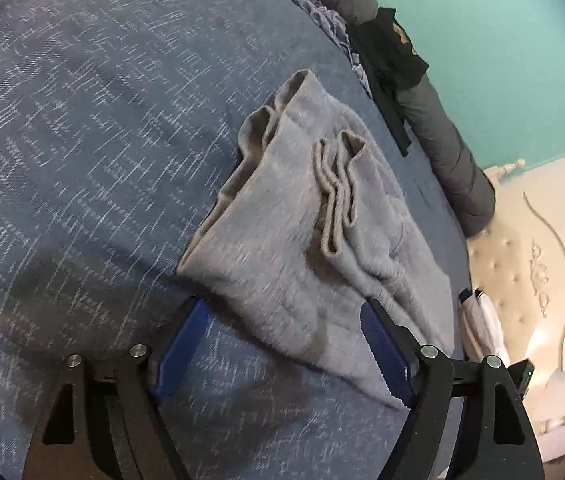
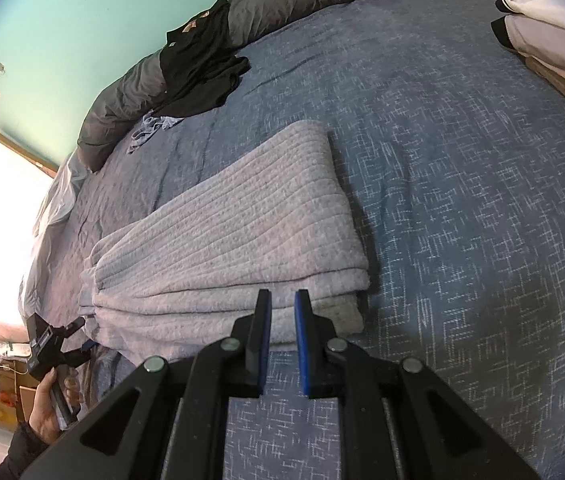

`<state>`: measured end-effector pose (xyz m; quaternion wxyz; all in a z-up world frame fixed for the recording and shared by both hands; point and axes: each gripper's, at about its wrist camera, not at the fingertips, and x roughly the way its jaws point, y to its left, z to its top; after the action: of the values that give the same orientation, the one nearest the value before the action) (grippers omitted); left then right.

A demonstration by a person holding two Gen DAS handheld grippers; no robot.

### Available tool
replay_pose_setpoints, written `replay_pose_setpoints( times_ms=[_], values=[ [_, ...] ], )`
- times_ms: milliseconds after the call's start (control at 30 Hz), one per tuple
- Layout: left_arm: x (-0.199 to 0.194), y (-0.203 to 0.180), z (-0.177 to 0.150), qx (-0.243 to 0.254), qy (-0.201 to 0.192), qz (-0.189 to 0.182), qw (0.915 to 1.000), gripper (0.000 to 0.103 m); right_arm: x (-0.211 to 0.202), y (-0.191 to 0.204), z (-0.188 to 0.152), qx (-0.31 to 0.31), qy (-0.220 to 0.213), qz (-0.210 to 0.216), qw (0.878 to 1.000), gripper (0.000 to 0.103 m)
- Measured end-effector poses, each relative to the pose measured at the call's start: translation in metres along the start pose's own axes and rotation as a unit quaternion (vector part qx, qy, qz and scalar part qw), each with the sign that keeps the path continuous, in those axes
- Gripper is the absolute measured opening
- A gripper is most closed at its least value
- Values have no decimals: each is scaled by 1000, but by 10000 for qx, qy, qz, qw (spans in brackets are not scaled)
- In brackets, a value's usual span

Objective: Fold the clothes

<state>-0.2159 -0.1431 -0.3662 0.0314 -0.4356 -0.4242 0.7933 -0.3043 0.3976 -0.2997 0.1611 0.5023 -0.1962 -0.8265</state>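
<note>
Bedspread (image 2: 462,184) fills most of what I see from both wrists, a blue weave with pale broken lines, spread flat over the bed. Along its far edge lies a long grey padded roll (image 2: 130,96), a bolster or a rolled duvet, against a turquoise wall (image 2: 62,20). A black garment (image 2: 198,76) is draped over that roll and spills onto the bedspread, with a small crumpled blue-grey cloth (image 2: 150,128) just beside it. In the right wrist view, a stack of folded pale clothes (image 2: 554,28) sits at the far right edge of the bed. In the left wrist view I see a cream tufted headboard (image 1: 522,272) past the bed's edge.

My task piece, a grey ribbed knit garment (image 2: 234,232), lies in the middle of the bedspread, folded into several layers. From the left wrist its open end shows, with stacked hems (image 1: 334,192) curling up on top.

My left gripper (image 1: 282,336) has its jaws spread wide, blue pads on either side of the garment's near corner, the right pad against the fabric edge, nothing pinched. In the right wrist view a hand (image 2: 50,412) holds it at the garment's left end.

My right gripper (image 2: 282,344) is nearly closed, a narrow gap between the pads with nothing in it, tips just short of the garment's thick folded edge.
</note>
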Motion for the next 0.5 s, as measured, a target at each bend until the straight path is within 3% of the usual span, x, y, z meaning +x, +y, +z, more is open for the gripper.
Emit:
replay_pose_setpoints(
  times_ms=[200, 500],
  values=[
    [8, -10, 6, 3, -187, -183, 9997, 81, 0, -6, 0, 43, 3, -17, 10000, 11],
    [11, -8, 11, -417, -466, -428, 9971, 81, 2, -8, -1, 59, 30, 12, 10000, 11]
  ],
)
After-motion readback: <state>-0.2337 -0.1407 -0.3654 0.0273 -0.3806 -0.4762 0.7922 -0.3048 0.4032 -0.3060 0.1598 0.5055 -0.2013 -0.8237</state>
